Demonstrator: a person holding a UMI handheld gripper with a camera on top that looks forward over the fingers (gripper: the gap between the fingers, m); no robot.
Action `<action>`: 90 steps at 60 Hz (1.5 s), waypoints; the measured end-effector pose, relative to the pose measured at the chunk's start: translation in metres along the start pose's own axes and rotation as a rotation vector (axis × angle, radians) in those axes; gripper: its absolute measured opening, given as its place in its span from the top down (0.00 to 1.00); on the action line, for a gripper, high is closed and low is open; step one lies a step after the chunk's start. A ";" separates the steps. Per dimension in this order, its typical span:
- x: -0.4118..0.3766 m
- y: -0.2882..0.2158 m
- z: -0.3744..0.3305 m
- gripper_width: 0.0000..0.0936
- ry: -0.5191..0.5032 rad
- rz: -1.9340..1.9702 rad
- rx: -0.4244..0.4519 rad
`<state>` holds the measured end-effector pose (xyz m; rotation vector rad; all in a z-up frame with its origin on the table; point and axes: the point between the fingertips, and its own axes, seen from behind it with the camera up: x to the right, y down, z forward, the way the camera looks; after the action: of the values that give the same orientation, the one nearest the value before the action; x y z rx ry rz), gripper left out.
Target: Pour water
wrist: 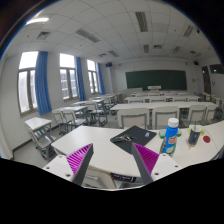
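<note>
Here the jaws are standing wide open and holding nothing, their two magenta pads showing at either side with only bare bench top between them. They are hovering over the near edge of a pale bench in a classroom. Ahead of the jaws and a little to their right, a clear bottle with a blue cap and a blue label band is standing upright on the bench, well clear of both fingers. Just to the right of the bottle, a dark cup-like container is sitting on the bench, though what it is exactly is hard to tell. Straight ahead of the jaws, beyond the gap, a dark flat thing like a folder is lying on the bench. Further beyond, rows of desks and chairs are filling the room, a green chalkboard is hanging on the far wall, and windows with blue curtains are lining the wall to the left.
</note>
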<state>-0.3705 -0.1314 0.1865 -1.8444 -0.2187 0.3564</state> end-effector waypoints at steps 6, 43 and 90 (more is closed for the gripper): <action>0.003 0.000 0.002 0.12 0.009 -0.030 0.004; 0.215 0.053 0.056 0.12 0.402 -0.051 -0.065; 0.281 0.000 0.153 0.56 0.193 0.444 0.199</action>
<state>-0.1613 0.0973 0.1081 -1.7056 0.3540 0.4825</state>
